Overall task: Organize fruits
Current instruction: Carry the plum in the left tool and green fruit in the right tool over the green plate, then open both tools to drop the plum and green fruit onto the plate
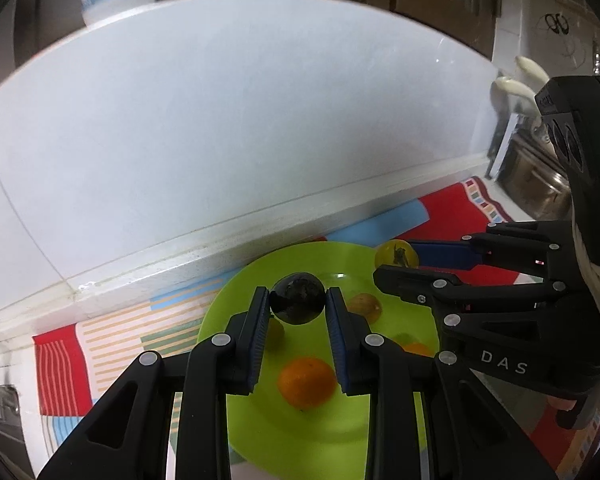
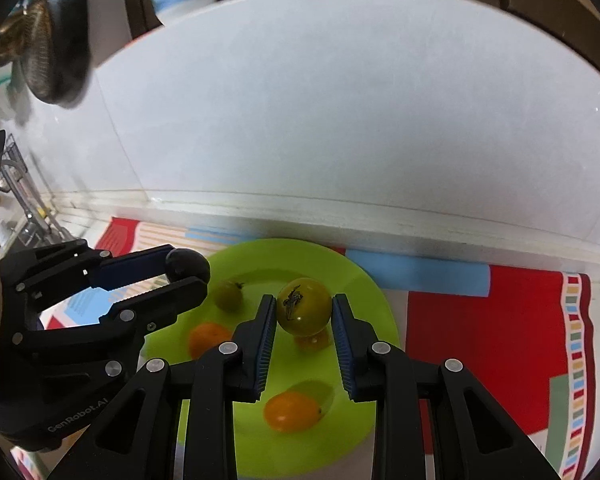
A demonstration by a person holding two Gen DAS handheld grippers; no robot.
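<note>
Kitchen counter, green plate (image 1: 236, 304): left gripper (image 1: 298, 300) clamping dark, perhaps avocado-like fruit (image 1: 298, 298), right gripper (image 2: 304, 312) clamping greenish tomato (image 2: 304, 306); risk of bruising or rolling if dropped.

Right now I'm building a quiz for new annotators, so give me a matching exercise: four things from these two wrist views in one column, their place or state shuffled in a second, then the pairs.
Things:
1. dark round fruit
2. yellow-green tomato
3. orange citrus fruit
4. green plate

Place or state:
A. lying loose on the plate
B. held in the right tongs
C. resting on the patterned cloth
D. held in the left tongs

Pairs: 1-D, 2-B, 3-A, 4-C
</note>
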